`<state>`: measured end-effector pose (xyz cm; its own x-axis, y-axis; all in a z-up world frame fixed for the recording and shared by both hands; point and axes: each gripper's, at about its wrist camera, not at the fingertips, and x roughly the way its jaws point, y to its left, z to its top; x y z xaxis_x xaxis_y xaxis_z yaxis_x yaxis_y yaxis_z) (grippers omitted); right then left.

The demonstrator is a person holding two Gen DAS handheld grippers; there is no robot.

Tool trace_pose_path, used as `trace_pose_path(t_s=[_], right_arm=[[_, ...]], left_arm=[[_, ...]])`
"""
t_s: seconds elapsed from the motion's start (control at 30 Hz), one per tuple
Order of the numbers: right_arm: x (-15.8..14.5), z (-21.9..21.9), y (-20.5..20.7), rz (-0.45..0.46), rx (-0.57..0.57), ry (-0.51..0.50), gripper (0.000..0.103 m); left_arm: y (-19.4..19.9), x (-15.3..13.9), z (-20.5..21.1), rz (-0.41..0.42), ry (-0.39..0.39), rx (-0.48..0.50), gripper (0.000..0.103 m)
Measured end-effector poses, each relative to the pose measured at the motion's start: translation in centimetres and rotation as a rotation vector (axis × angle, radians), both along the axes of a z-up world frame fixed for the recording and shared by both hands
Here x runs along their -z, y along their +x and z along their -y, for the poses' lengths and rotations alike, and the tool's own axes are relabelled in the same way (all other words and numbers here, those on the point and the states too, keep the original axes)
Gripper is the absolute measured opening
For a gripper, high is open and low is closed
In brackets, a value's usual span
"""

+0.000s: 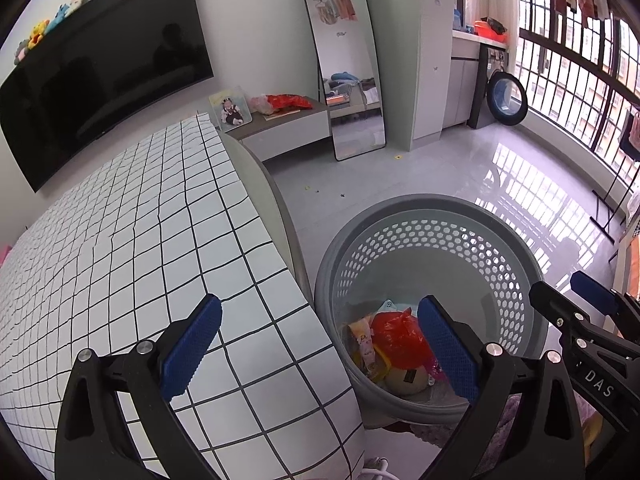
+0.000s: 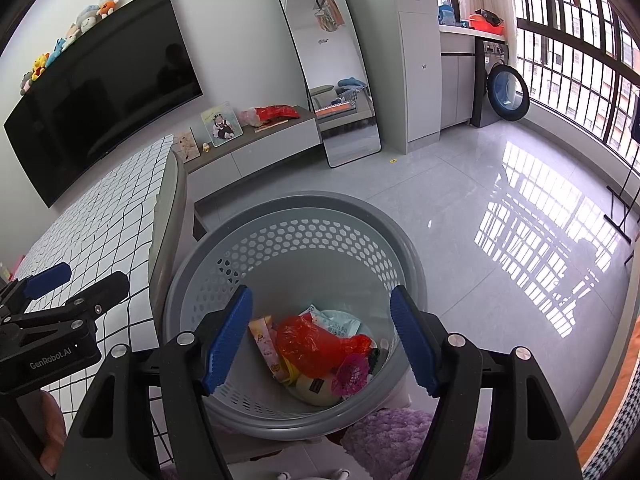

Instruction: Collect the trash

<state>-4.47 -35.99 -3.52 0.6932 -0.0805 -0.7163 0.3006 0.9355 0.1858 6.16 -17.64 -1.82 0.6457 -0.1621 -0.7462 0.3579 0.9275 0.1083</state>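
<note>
A large black flat-screen television [image 2: 100, 92] is mounted on the white wall, and a row of small plush toys [image 2: 68, 44] is lined along its top edge. Below it, a low grey cabinet [image 2: 276, 140] is seen, on which a framed photo of a child [image 2: 221, 124] stands upright and a red plastic bag [image 2: 276, 112] lies near the cabinet's right end. A tall black-framed mirror [image 2: 328, 64] is leaned against the wall just beside the cabinet. A washing machine with its round door open [image 2: 506, 92] is set under a counter by the barred window [image 2: 580, 52]. A white cloth with a black grid pattern [image 1: 160, 240] is spread over the surface at left. Window light is reflected on the glossy grey tiled floor [image 2: 480, 200]. A purple fluffy rug [image 2: 392, 436] is partly seen at the bottom edge.
</note>
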Motion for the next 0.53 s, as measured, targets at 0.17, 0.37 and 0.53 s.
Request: trace_pose_path(t_s=[0.17, 0.37, 0.53], right_arm=[[-0.01, 0.01, 0.03, -0.001, 0.001, 0.001, 0.068], [-0.03, 0.02, 0.03, -0.001, 0.000, 0.000, 0.068], [-0.05, 0.02, 0.04, -0.001, 0.001, 0.000, 0.068]], left_arm=[[-0.06, -0.07, 0.14, -0.003, -0.003, 0.002, 0.096], [0.08, -0.01, 0.09, -0.006, -0.006, -0.002, 0.096], [0.16, 0.04, 0.08, -0.007, -0.006, -0.002, 0.096]])
